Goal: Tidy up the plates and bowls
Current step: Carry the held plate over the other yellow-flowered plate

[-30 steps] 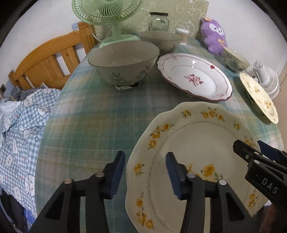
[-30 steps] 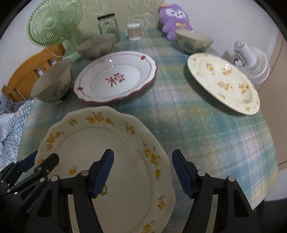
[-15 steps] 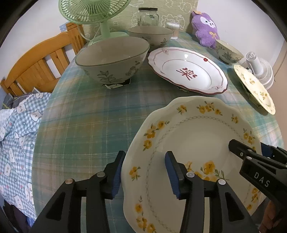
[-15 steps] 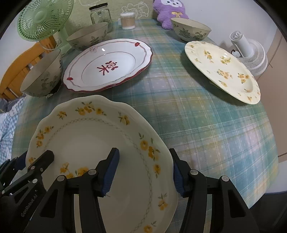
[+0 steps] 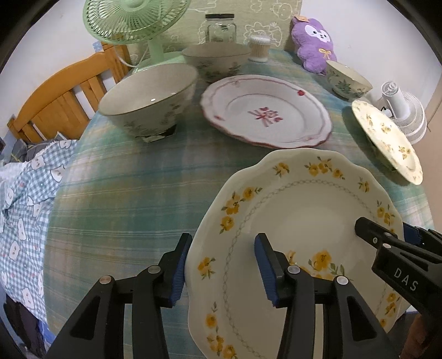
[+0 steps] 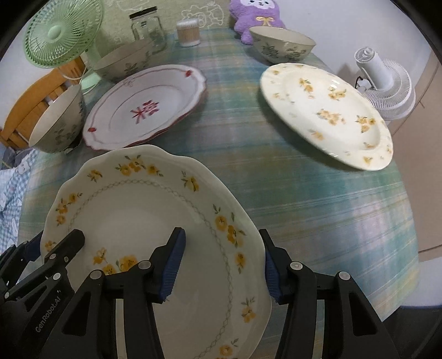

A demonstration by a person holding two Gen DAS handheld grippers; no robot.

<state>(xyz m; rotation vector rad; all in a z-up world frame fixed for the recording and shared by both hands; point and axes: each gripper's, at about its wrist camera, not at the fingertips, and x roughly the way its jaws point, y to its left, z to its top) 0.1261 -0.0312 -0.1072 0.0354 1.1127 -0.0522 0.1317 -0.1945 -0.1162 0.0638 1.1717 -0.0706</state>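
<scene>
A cream scalloped plate with yellow flowers (image 5: 304, 221) (image 6: 143, 210) is held between both grippers above the near table edge. My left gripper (image 5: 223, 265) straddles its left rim, one pad under and one over. My right gripper (image 6: 221, 262) straddles its right rim the same way. A second yellow-flowered plate (image 6: 326, 110) (image 5: 386, 143) lies at the right. A white plate with red trim (image 5: 265, 110) (image 6: 143, 107) lies in the middle. Three leaf-patterned bowls stand around it: a large one (image 5: 149, 96) at left, one (image 5: 215, 59) behind, a small one (image 5: 348, 77) at far right.
A green fan (image 5: 135, 19), a glass jar (image 5: 221, 27), a toothpick holder (image 5: 259, 48) and a purple plush (image 5: 315, 41) line the back of the plaid-clothed table (image 5: 124, 179). A white fan (image 6: 384, 80) lies at the right edge. A wooden chair (image 5: 60, 102) stands left.
Both grippers have closed in on the flowered plate's rims and the plate has risen and moved forward a little toward the red-trimmed plate.
</scene>
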